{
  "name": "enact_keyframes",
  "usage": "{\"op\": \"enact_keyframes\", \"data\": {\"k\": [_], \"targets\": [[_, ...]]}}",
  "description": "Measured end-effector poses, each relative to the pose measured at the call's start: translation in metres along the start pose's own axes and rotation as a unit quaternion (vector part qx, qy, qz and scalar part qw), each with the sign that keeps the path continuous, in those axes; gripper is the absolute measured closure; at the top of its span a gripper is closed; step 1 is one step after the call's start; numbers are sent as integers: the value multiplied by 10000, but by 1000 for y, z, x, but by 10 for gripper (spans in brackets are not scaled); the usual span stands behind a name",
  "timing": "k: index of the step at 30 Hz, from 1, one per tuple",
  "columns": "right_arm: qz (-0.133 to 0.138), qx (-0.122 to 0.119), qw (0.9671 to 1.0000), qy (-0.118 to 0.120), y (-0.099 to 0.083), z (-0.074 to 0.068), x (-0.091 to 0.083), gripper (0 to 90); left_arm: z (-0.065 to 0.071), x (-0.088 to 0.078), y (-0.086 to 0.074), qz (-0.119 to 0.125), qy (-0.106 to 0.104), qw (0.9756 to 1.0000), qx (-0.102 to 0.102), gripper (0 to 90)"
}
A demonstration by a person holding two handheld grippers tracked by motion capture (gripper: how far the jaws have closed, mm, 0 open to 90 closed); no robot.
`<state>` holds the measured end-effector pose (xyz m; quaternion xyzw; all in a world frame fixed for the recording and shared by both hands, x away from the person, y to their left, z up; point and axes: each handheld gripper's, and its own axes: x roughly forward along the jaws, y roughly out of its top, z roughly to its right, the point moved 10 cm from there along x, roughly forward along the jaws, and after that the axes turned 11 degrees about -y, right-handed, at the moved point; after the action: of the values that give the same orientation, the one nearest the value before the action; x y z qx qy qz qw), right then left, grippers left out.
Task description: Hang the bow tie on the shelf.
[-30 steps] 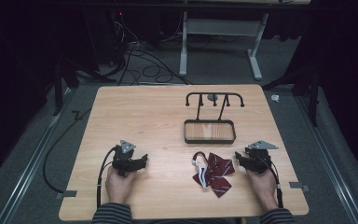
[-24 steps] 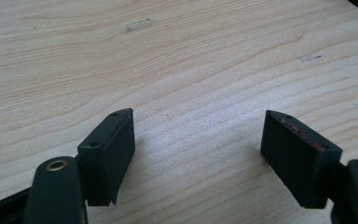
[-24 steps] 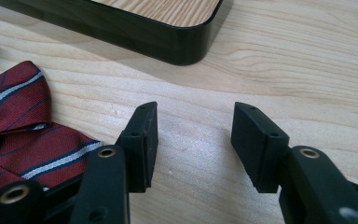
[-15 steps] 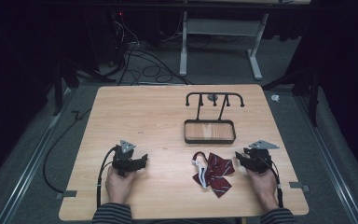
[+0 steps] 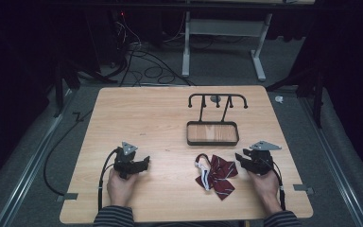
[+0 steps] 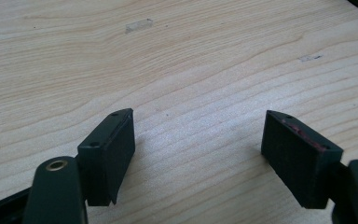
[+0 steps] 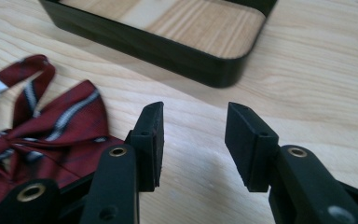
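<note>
Bow tie waits beside the rack tray as I line up the right gripper

Striped maroon bow tie (image 5: 216, 176) lies flat on the desk (image 5: 160, 118), just in front of the black rack tray (image 5: 212, 133) and towards its right side. From my remote station, I have the right gripper (image 5: 241, 158) just to the right of the tie, in front of the tray's right corner, its jaws partly open and just closing in, with nothing but bare wood between them. The left gripper (image 5: 142, 163) rests well to the left of the tray, jaws spread wide over bare desk, holding nothing.

I judge the tie light, soft and floppy: the fabric wings (image 7: 51, 126) will fold and droop when lifted, and the thin neck strap (image 7: 30, 77) with its white tag will trail. It looks neither fragile nor slippery, though a shallow pinch on one layer could let it slide out. The firmest hold, to my eye, is the centre knot, where the cloth bunches thickest, or failing that, the near wing's edge, gripped deep between the pads.
</note>
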<state>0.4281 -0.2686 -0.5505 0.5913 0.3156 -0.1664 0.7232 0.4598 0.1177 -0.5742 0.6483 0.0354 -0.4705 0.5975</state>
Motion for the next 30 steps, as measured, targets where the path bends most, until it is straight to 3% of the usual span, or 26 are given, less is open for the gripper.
{"op": "enact_keyframes", "data": {"k": [30], "targets": [[48,-461,9970,625,24,-48,-4,613,0,0,0,3,0,10000,-4,263]]}}
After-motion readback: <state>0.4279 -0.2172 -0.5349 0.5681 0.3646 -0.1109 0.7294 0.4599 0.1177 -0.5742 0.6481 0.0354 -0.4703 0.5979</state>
